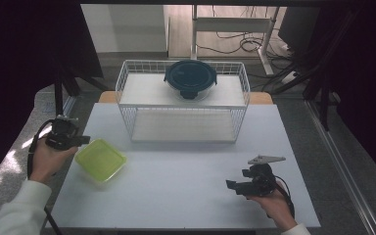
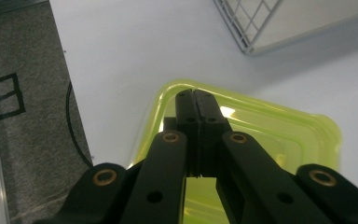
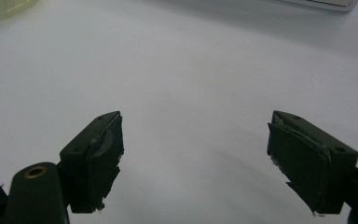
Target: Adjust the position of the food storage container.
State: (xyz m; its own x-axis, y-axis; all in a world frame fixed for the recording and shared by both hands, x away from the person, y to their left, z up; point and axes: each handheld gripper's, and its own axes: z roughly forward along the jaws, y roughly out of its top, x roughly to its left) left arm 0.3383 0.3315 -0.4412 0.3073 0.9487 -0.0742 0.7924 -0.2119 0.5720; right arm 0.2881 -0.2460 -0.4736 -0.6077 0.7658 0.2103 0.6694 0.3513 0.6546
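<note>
A yellow-green square container [image 1: 101,159] lies on the left part of the white table [image 1: 186,200]. My left gripper [image 1: 82,140] hovers at its left edge, held by a hand in a white sleeve. In the left gripper view this gripper [image 2: 196,93] has its two black jaws pressed together with nothing between them, the tips over the container's [image 2: 284,135] rim. Whether they touch it I cannot tell. My right gripper [image 1: 232,185] rests low at the front right. Its jaws [image 3: 196,144] stand wide apart over bare table.
A white wire rack [image 1: 122,85] stands at the back middle, with a round glass bowl with a dark lid [image 1: 191,78] on its top shelf. A corner of the rack [image 2: 256,32] lies just beyond the container. Floor and cables lie past the table's edges.
</note>
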